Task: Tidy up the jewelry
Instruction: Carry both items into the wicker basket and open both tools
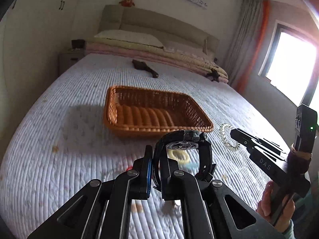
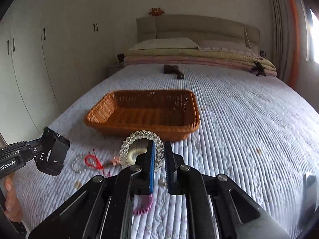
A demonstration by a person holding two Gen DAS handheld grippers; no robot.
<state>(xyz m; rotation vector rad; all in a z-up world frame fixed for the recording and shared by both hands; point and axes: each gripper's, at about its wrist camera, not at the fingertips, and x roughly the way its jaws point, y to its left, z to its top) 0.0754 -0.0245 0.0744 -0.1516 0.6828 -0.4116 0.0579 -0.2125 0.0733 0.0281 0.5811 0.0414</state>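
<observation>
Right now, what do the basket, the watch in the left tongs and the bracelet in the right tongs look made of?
Basket: woven orange-brown wicker or rattan-look plastic, matte. Watch: black strap, likely rubber; glossy glass face. Bracelet: clear glassy or plastic beads.

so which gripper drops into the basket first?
Probably left. The left gripper, clamping the black watch, sits right at the basket rim; the right gripper, holding the clear bracelet, looks slightly farther back.

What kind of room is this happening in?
A bedroom, it seems: the work surface is a quilted bed with a padded headboard, pillows and folded blankets, and built-in wardrobes along one wall.
</observation>
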